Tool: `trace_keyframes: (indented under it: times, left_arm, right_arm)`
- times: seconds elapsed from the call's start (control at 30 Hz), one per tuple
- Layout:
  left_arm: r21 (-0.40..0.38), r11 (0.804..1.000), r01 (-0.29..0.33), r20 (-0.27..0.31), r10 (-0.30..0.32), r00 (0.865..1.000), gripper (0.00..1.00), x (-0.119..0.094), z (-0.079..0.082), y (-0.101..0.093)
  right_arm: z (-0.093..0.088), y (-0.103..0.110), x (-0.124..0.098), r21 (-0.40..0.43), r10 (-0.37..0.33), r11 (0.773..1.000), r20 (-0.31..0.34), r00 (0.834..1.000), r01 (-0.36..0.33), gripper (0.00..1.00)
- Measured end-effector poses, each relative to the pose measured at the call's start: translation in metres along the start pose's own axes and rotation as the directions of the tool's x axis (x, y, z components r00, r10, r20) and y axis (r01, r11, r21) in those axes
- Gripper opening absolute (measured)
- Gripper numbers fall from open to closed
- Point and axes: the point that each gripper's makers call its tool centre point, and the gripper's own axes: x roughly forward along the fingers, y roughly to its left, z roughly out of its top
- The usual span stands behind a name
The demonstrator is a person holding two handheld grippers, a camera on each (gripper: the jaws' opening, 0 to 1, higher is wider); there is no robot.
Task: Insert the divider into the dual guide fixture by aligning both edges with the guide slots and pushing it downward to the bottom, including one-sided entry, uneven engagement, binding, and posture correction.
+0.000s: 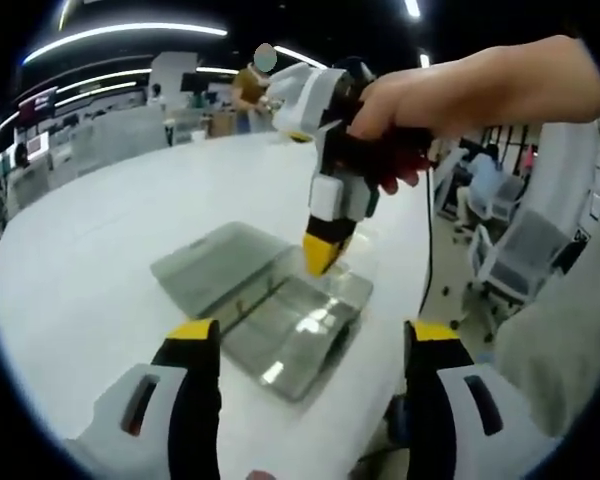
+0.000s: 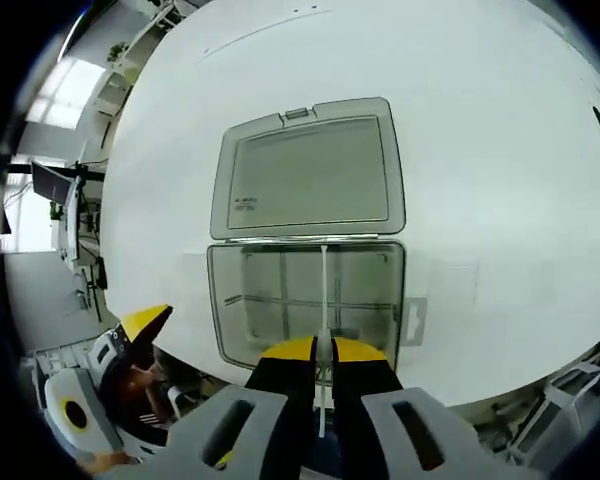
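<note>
The right gripper (image 2: 323,362) is clamped on the near end of a thin clear divider (image 2: 324,290), held edge-on straight above the open box (image 2: 306,310) on the white desk (image 2: 480,150). The divider's long axis runs from the gripper across the box toward its hinge, where the flat lid (image 2: 310,170) lies open beyond. A cross wall inside the box runs square to it. The guide slots are too faint to make out, so whether either edge has entered I cannot tell. The left gripper (image 1: 310,345) hangs spread and empty, well back from the box.
</note>
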Motion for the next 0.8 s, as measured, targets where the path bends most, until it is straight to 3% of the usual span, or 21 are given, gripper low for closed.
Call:
trace_keyframes:
  times: [0.8]
  left_arm:
    - [-0.026,1.000,-0.010,-0.009,0.010,1.000,0.72,-0.0001,-0.0039,0.0048]
  right_arm:
    - [0.0057,-0.0044,0.0098,0.000,0.001,1.000,-0.018,1.000,-0.001,0.00]
